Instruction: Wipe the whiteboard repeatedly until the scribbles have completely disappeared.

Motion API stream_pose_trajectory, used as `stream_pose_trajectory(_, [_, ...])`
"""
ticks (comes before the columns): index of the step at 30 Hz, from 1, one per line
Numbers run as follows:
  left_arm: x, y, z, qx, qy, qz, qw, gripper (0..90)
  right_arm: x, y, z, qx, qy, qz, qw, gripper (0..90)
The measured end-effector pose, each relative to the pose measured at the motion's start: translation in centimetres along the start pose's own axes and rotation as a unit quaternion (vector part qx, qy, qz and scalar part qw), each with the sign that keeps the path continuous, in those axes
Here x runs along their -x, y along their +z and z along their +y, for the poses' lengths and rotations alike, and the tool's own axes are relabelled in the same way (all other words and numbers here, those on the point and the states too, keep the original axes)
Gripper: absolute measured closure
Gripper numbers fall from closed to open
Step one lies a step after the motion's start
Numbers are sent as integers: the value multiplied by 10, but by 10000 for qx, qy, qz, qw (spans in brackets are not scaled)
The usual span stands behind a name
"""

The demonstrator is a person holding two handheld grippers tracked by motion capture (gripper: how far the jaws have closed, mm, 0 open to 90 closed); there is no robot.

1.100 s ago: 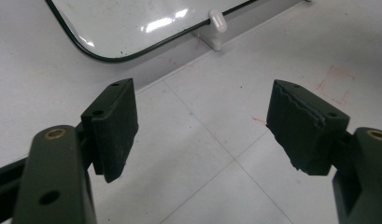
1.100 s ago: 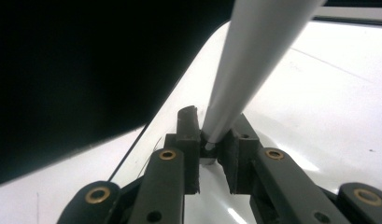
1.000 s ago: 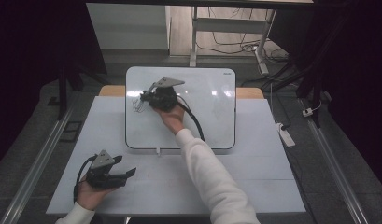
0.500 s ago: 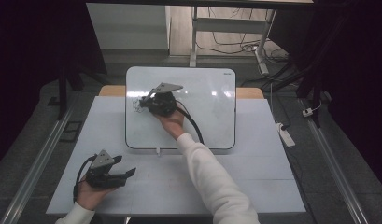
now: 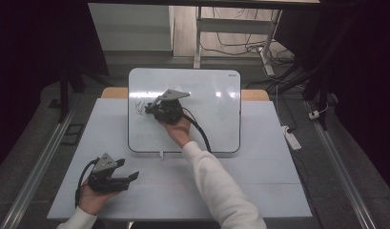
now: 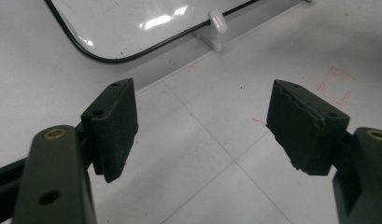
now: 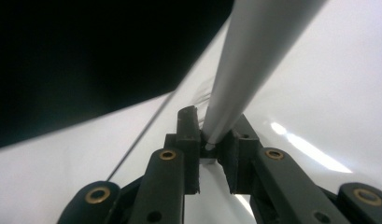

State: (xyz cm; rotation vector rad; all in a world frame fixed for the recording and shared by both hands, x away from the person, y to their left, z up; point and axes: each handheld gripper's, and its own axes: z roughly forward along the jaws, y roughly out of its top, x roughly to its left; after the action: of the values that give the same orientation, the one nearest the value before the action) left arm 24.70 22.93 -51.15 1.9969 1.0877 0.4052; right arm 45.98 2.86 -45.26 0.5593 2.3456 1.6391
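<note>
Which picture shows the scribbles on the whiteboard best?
The high view: the dark scribbles sit on the whiteboard just left of the right hand-held gripper. The right gripper view shows only a faint blur of lines past the grey marker it clamps. The left gripper view shows just a blank corner of the board.

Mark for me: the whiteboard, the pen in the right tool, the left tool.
white rounded-corner whiteboard (image 5: 216, 95), high view, bare surface right of centre
grey marker pen (image 7: 247, 60), right gripper view, mid barrel above the closed jaws
left tool (image 6: 202, 126), left gripper view, midway between its open black fingertips
</note>
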Motion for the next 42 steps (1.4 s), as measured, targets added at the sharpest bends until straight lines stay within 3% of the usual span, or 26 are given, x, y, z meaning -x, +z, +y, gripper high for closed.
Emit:
stream_pose_trajectory(2, [0,0,0,2,-1,2,10000,257,-7,6,-4,-78,-108,94,9999,780])
stream_pose_trajectory(4, [1,-1,0,9,3,12,10000,257,-3,7,-2,-40,-47,131,9999,781])
stream_pose_trajectory(7, [1,-1,0,21,-9,6,10000,257,7,5,8,248,85,-137,9996,780])
stream_pose_trajectory(9, [0,-1,0,17,-9,4,10000,257,7,6,10,259,164,-114,9995,780])
stream_pose_trajectory(12, [-1,-1,-1,24,-25,3,10000,257,-8,16,2,-40,-136,158,9998,780])
stream_pose_trajectory(14, [-1,-2,-1,27,-29,8,10000,257,-6,17,4,-37,-164,141,9998,780])
stream_pose_trajectory(18, [-1,-2,-1,49,-20,5,10000,257,15,11,24,373,-20,-310,9988,780])
stream_pose_trajectory(20, [-1,-2,-1,41,-33,1,10000,257,22,10,30,458,80,-367,9982,780])
stream_pose_trajectory(21, [-2,-2,-1,40,-41,-6,10000,257,20,11,30,434,50,-356,9984,780])
stream_pose_trajectory(25, [-3,-2,-1,36,-36,-2,10000,257,4,20,15,64,-90,111,9999,780])
stream_pose_trajectory(27, [-2,-2,-1,47,-29,6,10000,257,6,20,18,63,-147,73,9998,780])
stream_pose_trajectory(30, [-1,-3,-1,61,-31,17,10000,257,20,14,29,391,27,-265,9989,780])
stream_pose_trajectory(32, [-2,-2,-1,49,-48,1,10000,257,23,13,32,424,115,-289,9986,780])
stream_pose_trajectory(33, [-2,-2,-1,44,-38,2,10000,257,20,14,30,387,83,-260,9989,780])
stream_pose_trajectory(37, [-2,-2,-1,41,-31,3,10000,257,-5,26,9,8,-141,220,9997,780])
stream_pose_trajectory(40, [-1,-3,-1,51,-24,15,10000,257,-4,26,10,27,-176,192,9997,780])
stream_pose_trajectory(42, [-1,-3,-1,55,-24,13,10000,257,2,25,18,191,-142,-45,9997,780])
